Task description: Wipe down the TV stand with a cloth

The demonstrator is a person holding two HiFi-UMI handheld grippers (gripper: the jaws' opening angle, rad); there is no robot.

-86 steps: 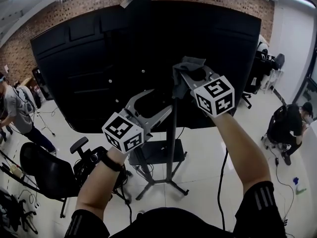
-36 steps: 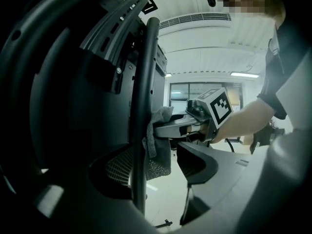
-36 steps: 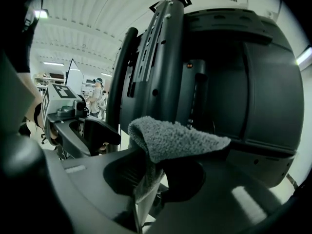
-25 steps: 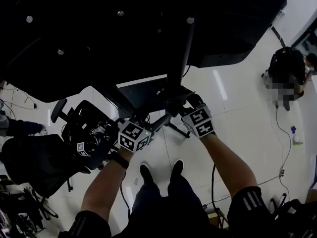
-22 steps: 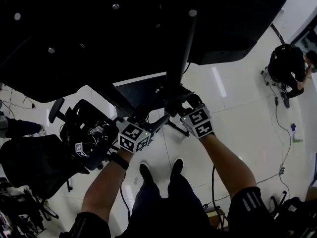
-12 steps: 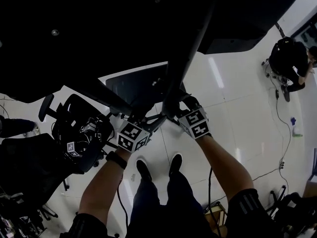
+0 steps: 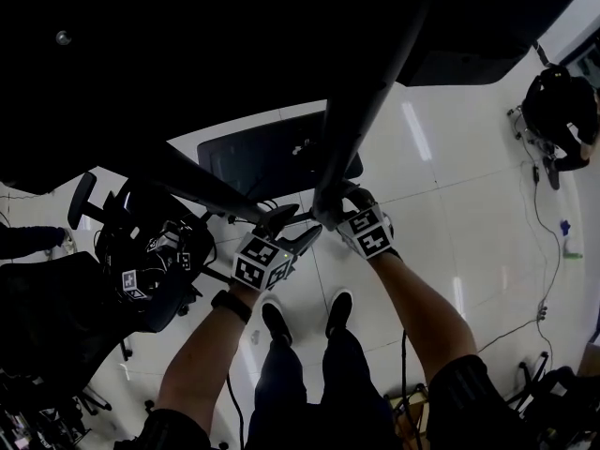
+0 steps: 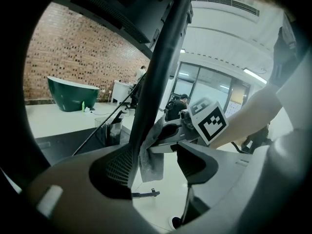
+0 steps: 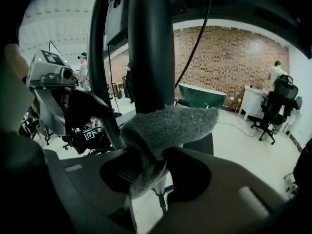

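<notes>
Grey cloth (image 9: 168, 123) between right gripper (image 9: 153, 173) jaws.

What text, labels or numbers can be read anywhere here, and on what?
No readable words or numbers in any view.
Left marker cube: black-and-white square pattern, no letters.
Right marker cube: the same, no letters.
Small tag on the gear by the chair: square pattern, too small to make out.

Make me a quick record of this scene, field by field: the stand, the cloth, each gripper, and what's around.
stand: black pole, dark base plate on a white floor
cloth: grey cloth, lying against the pole
right gripper: shut on the cloth
left gripper: jaws apart, holding nothing, beside the pole
surroundings: black chair at left; a person at far right
</notes>
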